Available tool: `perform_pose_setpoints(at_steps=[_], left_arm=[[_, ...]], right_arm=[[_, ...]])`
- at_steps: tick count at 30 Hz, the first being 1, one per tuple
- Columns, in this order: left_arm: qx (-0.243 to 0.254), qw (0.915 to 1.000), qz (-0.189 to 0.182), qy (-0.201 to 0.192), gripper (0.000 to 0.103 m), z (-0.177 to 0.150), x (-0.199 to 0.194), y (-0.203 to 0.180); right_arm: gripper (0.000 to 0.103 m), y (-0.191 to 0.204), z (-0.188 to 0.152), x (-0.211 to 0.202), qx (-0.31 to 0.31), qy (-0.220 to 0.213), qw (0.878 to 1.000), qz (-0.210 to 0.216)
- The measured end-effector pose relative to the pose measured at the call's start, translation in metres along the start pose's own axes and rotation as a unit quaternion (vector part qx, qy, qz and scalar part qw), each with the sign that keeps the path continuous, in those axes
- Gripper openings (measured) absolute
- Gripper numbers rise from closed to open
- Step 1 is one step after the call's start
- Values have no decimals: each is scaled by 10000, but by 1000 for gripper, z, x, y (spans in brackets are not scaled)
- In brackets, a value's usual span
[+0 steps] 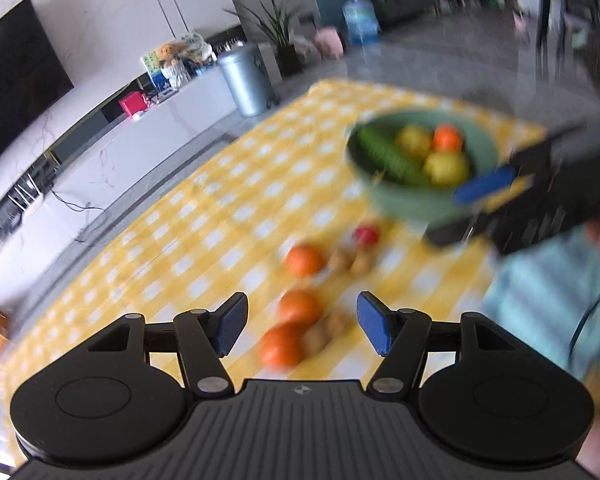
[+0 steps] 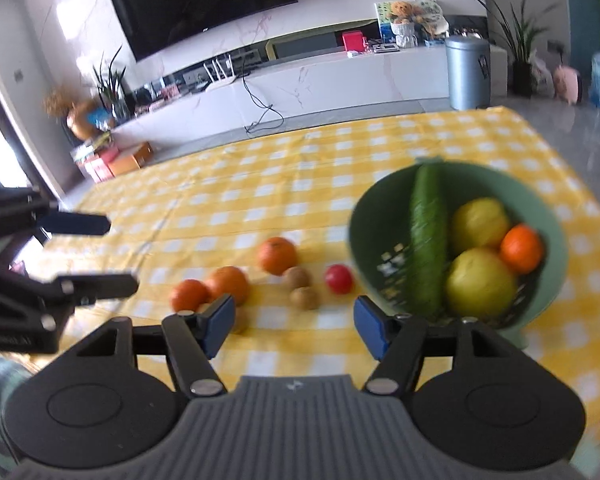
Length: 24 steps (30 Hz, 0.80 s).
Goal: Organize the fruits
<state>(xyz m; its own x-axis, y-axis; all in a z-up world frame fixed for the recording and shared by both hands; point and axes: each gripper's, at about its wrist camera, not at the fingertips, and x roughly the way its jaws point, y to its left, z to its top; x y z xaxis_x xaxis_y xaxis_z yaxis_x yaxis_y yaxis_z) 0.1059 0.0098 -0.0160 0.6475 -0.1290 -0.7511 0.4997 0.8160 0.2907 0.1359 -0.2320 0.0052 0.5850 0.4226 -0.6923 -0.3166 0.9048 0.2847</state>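
- Fruit sits in a round green bowl [image 2: 540,216] on the bench under a yellow-and-white checked cloth [image 2: 300,184]: a long green cucumber [image 2: 427,240], two yellow lemon-like fruits [image 2: 480,284] and one small orange [image 2: 521,249].
- Loose on the cloth to the left of the bowl: a small red tomato-like fruit [image 2: 339,279], two brown kiwi-like fruits [image 2: 304,297], a lone orange [image 2: 277,255] and a touching pair of oranges [image 2: 226,285].
- Right claw [image 2: 294,326], blue-padded, stands open and empty above the cloth just in front of the loose fruit; its right finger overlaps the bowl's near rim in the right wrist view.
- Left claw [image 1: 302,326] stands wide and empty, with blurred oranges seen between its fingers.
- Beyond the bench: a grey lidded bin [image 2: 468,72], a white media cabinet [image 2: 340,80] and a wall-mounted black television [image 2: 204,0].
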Motion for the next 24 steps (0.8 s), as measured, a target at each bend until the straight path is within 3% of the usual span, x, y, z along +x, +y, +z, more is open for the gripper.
perform_pose_setpoints(at_steps=[3, 7, 12, 15, 24], left_arm=[[110, 9995, -72, 272, 74, -31, 5, 19], [82, 9996, -105, 229, 74, -76, 1, 45], [-83, 9995, 315, -59, 74, -124, -8, 77], [-66, 9970, 756, -175, 74, -146, -8, 95], [162, 9920, 1246, -114, 74, -193, 15, 132]], right_arm=[[64, 17, -12, 6, -47, -86, 9999, -79], [64, 32, -22, 16, -39, -54, 10000, -71], [64, 44, -29, 32, -139, 89, 9997, -163], [64, 50, -32, 42, -156, 219, 9995, -181], [64, 74, -32, 61, -406, 354, 9982, -259]])
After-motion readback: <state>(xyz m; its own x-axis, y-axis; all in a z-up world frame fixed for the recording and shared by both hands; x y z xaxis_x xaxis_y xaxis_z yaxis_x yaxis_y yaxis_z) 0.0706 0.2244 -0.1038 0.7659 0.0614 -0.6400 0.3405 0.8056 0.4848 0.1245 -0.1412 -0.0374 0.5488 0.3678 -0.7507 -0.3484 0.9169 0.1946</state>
